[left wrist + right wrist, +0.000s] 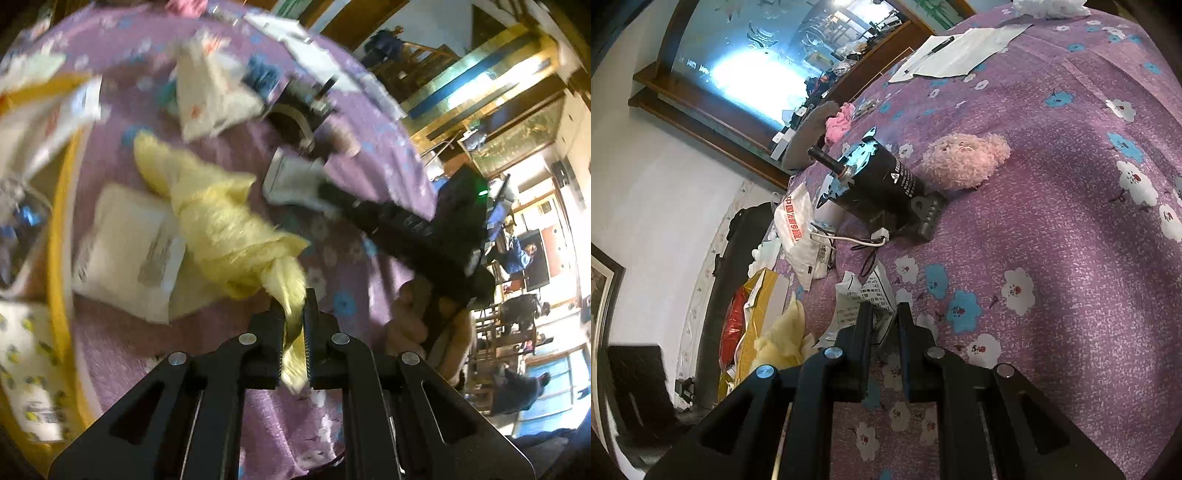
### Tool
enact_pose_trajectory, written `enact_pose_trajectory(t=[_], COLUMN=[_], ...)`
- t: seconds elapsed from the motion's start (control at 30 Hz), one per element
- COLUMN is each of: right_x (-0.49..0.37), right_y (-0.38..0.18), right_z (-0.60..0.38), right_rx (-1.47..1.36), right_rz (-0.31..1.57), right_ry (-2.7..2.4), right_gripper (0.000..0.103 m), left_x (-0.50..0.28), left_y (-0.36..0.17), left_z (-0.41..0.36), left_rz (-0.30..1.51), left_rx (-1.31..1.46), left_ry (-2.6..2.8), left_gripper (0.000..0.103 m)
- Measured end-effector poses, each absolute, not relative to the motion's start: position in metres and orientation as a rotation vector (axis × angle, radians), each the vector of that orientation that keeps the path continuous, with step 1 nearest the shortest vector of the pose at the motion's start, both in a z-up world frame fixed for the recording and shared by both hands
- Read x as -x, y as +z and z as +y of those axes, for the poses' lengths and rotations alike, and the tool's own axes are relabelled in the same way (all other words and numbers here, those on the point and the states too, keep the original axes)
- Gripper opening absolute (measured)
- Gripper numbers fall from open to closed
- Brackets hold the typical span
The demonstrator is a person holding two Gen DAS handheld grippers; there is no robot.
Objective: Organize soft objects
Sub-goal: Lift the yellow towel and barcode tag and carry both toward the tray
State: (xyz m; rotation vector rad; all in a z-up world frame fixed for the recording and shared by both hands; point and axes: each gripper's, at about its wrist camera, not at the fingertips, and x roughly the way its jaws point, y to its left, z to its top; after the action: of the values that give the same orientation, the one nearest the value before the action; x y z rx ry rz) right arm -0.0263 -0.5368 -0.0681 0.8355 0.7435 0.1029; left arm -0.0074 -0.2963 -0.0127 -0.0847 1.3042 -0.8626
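Left gripper [294, 325]: nearest the lens, fingers clenched on one end of the yellow fluffy cloth [218, 218], which trails away from the jaws, lifted above the purple floral tablecloth [351, 155]; the view is motion-blurred
Right gripper [882, 325]: fingers apart with a narrow gap and nothing between them, low over the cloth-covered table, just short of a crumpled printed paper bag [868, 295]
Yellow cloth, other view: a bunched part shows at the table's left edge [783, 332], beside a yellow and red bag [750, 314]
Pink plush bear [964, 160]: lies untouched on the tablecloth, touching the black cylindrical motor [875, 184]
Pink fluffy piece [838, 122]: sits far back near the table edge
White packets [125, 254]: flat beneath and beside the hanging yellow cloth
Progress: early, by my reading; one soft item is in hand and not yet placed, while the bear and pink piece remain scattered among hard clutter; no clear collecting spot can be told from these views
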Motion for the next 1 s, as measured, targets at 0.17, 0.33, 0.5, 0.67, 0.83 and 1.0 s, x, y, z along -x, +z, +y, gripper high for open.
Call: enact_pose_trajectory(t=[0.17,0.33,0.5,0.67,0.83,1.0], right_x=[0.025,0.025,0.027,0.027,0.027,0.03], right_y=[-0.068,-0.068,-0.067,-0.067,-0.067,-0.064], right_z=[-0.537,-0.536,-0.536,-0.536,-0.535,-0.536], right_rx=[-0.838,-0.837,-0.839,-0.836,-0.835,-0.837], right_rz=[0.742,0.741,0.737,0.739,0.734,0.711], right_ry=[0.105,0.109,0.111,0.115,0.119,0.124], right_gripper=[0.012,0.012,0.012,0.012,0.012,0.012], left_x=[0.002,-0.013,-0.035,-0.037,-0.03,-0.019], left_y=[-0.005,0.0,-0.015,-0.026,-0.026,-0.018], left_z=[-0.29,-0.287,-0.3,-0.299,-0.287,-0.276], left_rz=[1.27,1.219,1.223,1.166,1.153,1.158], left_rx=[0.131,0.189,0.146,0.05,0.097,0.181], left_ry=[-0.86,-0.791,-0.685,-0.591,-0.627,-0.692], left_gripper=[0.037,0.064,0.064,0.032,0.03,0.03])
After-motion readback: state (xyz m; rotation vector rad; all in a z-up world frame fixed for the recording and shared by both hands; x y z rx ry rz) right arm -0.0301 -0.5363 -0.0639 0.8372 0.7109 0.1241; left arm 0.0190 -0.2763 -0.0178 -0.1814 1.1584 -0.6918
